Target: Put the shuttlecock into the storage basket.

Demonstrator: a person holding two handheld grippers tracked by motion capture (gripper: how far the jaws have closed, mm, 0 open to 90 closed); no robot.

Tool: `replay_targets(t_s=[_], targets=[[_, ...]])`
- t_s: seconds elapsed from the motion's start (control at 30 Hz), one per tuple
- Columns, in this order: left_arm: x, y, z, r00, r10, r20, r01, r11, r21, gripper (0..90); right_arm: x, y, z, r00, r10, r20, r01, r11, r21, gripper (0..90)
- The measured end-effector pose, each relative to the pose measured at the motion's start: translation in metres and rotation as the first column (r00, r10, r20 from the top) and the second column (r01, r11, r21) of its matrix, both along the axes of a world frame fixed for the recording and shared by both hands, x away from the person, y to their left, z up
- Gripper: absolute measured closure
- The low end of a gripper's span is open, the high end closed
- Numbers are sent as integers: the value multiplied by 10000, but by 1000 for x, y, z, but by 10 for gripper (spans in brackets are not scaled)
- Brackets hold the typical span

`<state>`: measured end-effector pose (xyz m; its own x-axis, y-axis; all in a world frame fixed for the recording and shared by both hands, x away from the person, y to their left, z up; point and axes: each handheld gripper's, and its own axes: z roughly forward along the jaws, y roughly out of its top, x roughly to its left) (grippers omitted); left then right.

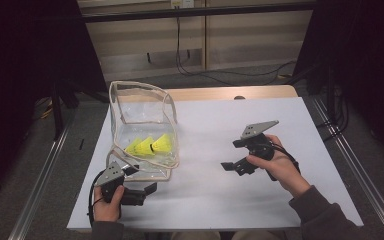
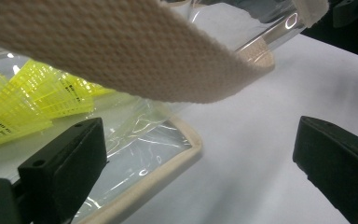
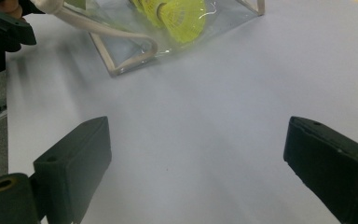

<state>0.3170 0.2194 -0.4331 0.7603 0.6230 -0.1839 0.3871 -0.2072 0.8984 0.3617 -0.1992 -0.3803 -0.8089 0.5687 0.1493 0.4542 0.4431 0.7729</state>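
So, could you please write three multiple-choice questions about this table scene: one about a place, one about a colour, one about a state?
1. Where do the shuttlecocks lie?
A. on the bare table
B. inside the clear bag
C. between the jaws of the right gripper

2. What colour are the shuttlecocks?
A. yellow
B. white
C. red

3. How do the jaws of the right gripper stand?
A. shut on the bag's strap
B. shut on a shuttlecock
C. open, with nothing between them

Answers:
1. B, because the high view shows them behind the bag's transparent wall, near its bottom.
2. A, because the high view and both gripper views show them bright yellow.
3. C, because the right gripper view shows its two black jaws wide apart over the bare white table.
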Motion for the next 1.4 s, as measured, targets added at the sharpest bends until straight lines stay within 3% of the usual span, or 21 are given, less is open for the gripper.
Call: replay_targets(t_s=[0.77,1.4], targets=[[0,-1,0,10000,21,-36,-21,10000,67,26,-18,-38,-19,9982,-590,127,591,9982,-52,74],[0,0,0,10000,22,-52,-22,10000,68,26,-29,-52,-38,9958,-913,74,914,9958,-86,74]])
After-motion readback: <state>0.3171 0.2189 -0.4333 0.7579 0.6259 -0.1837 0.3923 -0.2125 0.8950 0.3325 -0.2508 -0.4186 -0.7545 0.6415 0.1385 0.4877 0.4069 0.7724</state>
